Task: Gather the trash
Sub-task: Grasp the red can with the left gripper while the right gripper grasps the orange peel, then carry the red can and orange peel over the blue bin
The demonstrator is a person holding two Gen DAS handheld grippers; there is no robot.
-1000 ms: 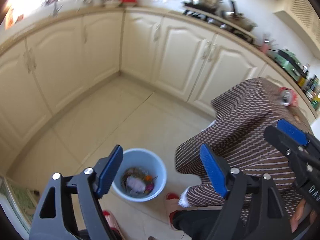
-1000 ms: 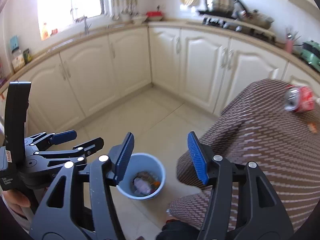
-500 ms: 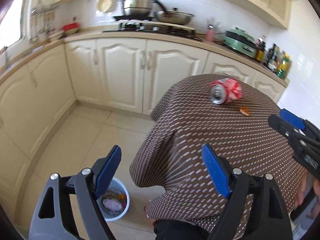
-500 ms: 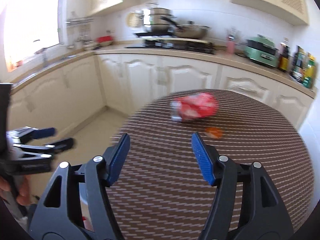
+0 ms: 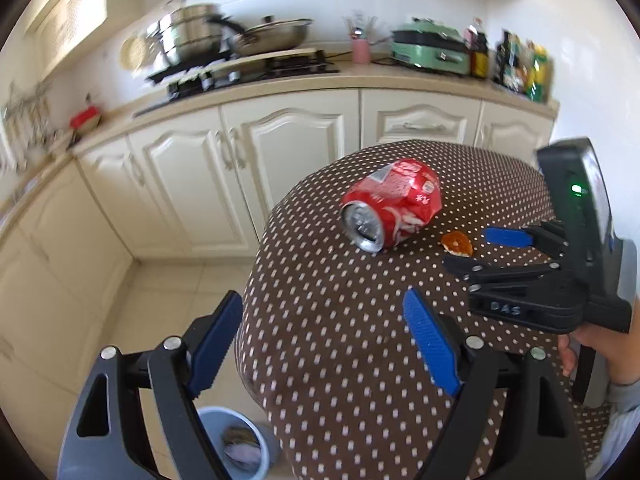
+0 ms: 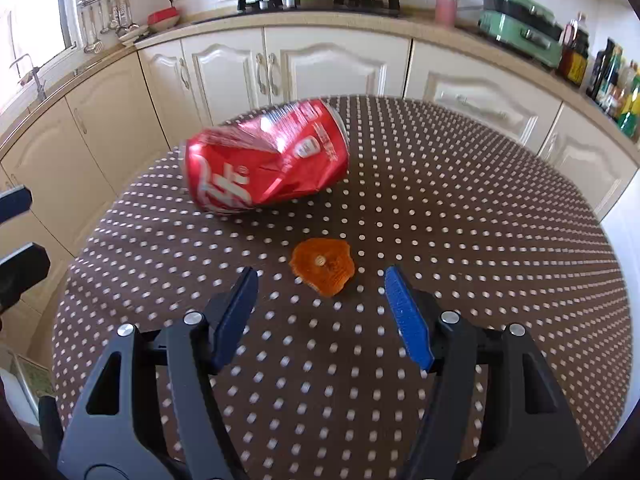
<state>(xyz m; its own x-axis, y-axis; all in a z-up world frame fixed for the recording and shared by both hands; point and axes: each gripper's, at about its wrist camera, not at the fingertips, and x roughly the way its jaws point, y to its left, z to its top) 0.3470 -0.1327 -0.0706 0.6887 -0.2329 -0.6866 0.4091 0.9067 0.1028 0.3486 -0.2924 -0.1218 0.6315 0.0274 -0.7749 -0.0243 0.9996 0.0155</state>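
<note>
A: Going from the left, what's there?

B: Down at the floor, a pale blue bin (image 5: 256,446) with scraps already in it, just beside the table's edge. Above it the left gripper (image 5: 326,340) hangs over the rim of the round table (image 5: 340,380), blue pads spread wide, nothing between them.

A: And on the brown dotted cloth?

B: A dented red can (image 6: 266,160) lies on its side toward the far left of the tabletop. Near it, closer to the camera and apart from it, sits a small orange peel (image 6: 322,266), flat on the cloth.

A: The other tool?

B: The right gripper (image 6: 322,308) points down at the peel. Its jaws have just been opening and now stand fairly wide; the peel lies just ahead of the pads, untouched, nothing gripped.

A: Farther right?

B: Cream cabinets (image 6: 480,100), then bottles (image 6: 616,80) on the counter.
</note>
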